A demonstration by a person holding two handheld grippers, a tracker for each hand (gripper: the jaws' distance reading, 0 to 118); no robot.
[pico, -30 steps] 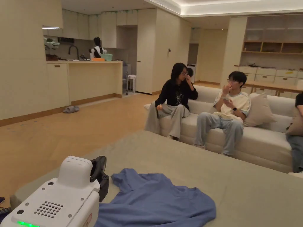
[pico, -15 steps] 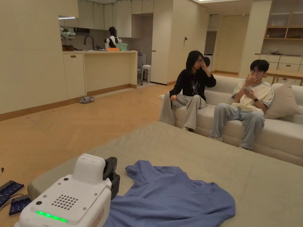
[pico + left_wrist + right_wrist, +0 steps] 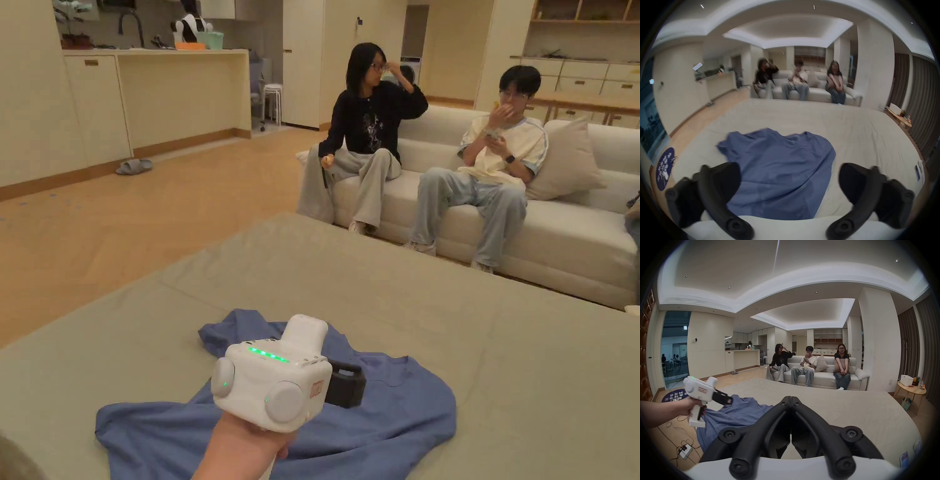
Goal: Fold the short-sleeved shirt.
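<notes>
While rumpled (blue), shirt (image 3: 375, 425) lies unfolded on bed (image 3: 531, 387).

I see a wood floor (image 3: 156, 206) running to cream walls and a kitchen counter (image 3: 181, 94). A pale sofa (image 3: 562, 237) seats three people (image 3: 808, 368) under a recessed, cove-lit ceiling (image 3: 802, 316). Grey curtains (image 3: 922, 345) hang beside a round side table (image 3: 909, 390); shelves (image 3: 587, 9) line the back wall.

Shirt (image 3: 387, 419) near hem cut by frame edge, partly hidden behind left hand-held gripper (image 3: 345, 385)
</notes>
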